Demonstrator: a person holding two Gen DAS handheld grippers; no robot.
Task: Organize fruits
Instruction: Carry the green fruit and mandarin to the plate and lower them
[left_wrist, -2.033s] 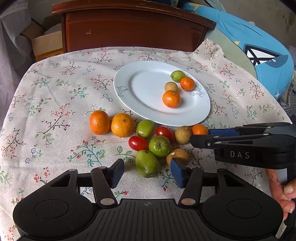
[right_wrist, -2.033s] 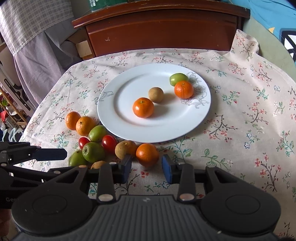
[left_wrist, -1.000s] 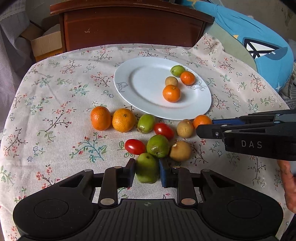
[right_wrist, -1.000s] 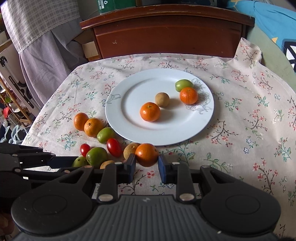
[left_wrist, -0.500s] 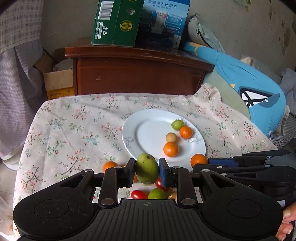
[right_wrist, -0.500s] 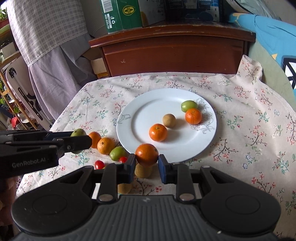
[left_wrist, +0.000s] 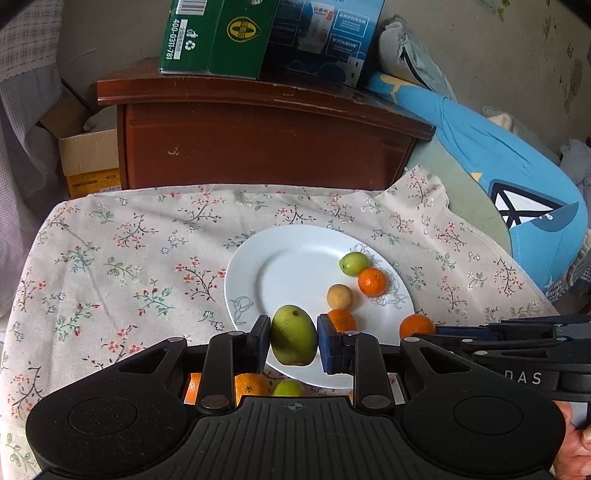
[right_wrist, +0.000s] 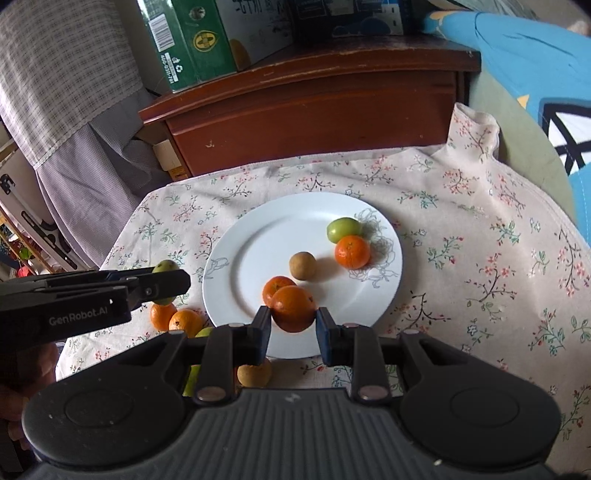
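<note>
Two fruits held above the plate, both mid-carry.

Left gripper (left_wrist: 293, 341) clamped on a green fruit (left_wrist: 293, 335), right gripper (right_wrist: 291, 325) clamped on an orange (right_wrist: 293, 308); each pinched across the middle, probably so a round shape cannot roll out. Both tilted down toward the white plate (right_wrist: 255, 236), near edge, where four fruits already lie, likely the sorting spot. Hanging side by side, just clear of the cloth (right_wrist: 480, 266), loose fruit (right_wrist: 184, 321) below waiting.

Both tongs, left (left_wrist: 293, 343) and right (right_wrist: 291, 326), clamped.
</note>
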